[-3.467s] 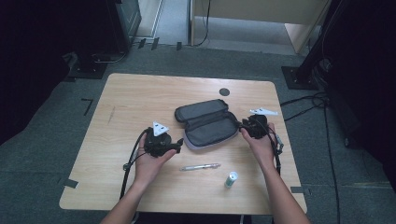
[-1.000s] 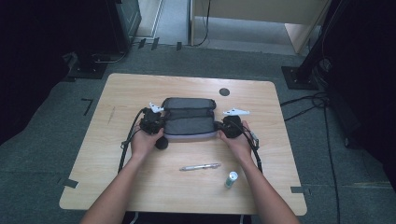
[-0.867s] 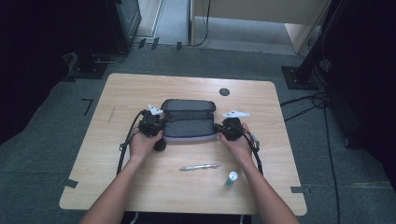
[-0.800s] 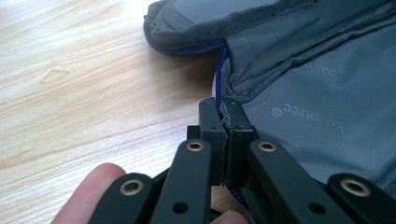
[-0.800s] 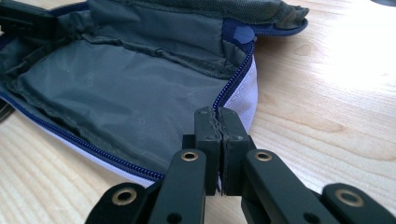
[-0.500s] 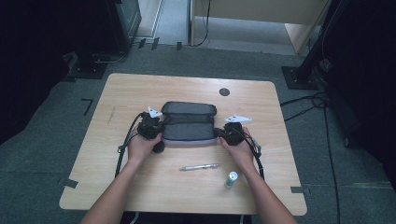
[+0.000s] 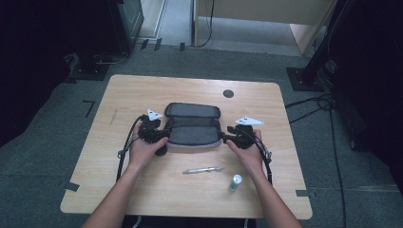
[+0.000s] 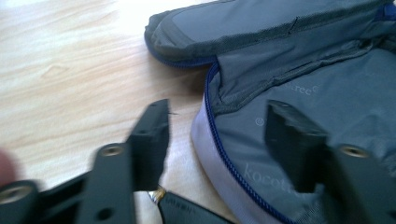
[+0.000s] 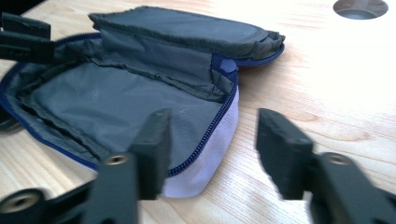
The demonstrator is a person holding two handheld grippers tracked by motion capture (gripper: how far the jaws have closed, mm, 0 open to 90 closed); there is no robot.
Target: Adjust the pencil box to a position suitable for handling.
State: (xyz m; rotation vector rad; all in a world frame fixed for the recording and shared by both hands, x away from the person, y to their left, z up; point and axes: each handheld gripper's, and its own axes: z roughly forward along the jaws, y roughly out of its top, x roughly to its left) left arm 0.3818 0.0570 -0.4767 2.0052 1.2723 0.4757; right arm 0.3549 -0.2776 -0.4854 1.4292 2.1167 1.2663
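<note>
Left gripper and right gripper: jaws just opened, nothing gripped, one at each end of grey zip case. Case mid-table, lying unzipped, lining bare. Pen, small tube nearer person.

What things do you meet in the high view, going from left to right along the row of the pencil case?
Left gripper → open pencil case → right gripper. Both grippers' jaws have just been opening, with nothing clamped.
</note>
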